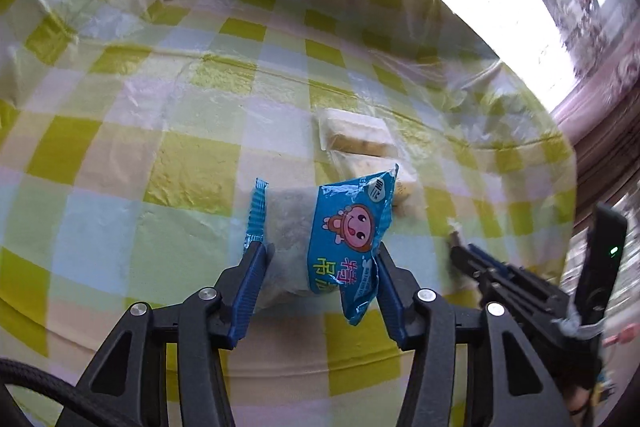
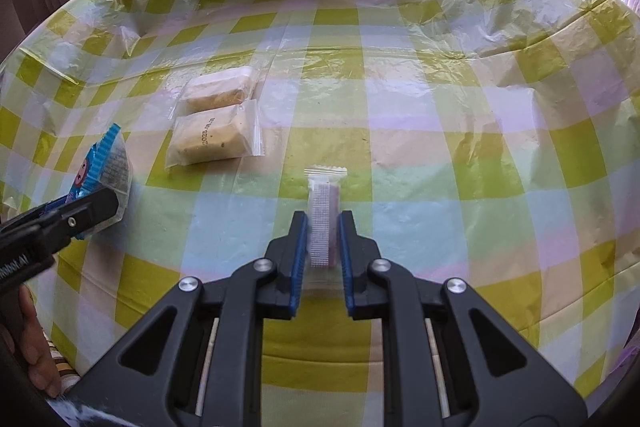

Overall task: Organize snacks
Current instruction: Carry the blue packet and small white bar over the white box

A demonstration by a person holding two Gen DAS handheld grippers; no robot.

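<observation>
My left gripper [image 1: 320,251] is shut on a blue snack packet [image 1: 344,227] with a cartoon face, its pads pressing on both sides of the wrapper. From the right wrist view the same blue packet [image 2: 108,167] shows at the far left, in the left gripper [image 2: 114,205]. My right gripper [image 2: 323,223] is shut on a slim white snack bar [image 2: 323,203] with a pink side, which sticks out forward past the fingertips. In the left wrist view the right gripper [image 1: 460,251] is low at the right, with little of its bar showing.
Two clear packs of yellow cake [image 2: 218,93] [image 2: 214,141] lie side by side on the green-checked, plastic-covered tablecloth [image 2: 440,131]; they also appear just beyond the blue packet [image 1: 354,133]. A bright window and curtains are behind the table. A person's hand [image 2: 36,347] is at the lower left.
</observation>
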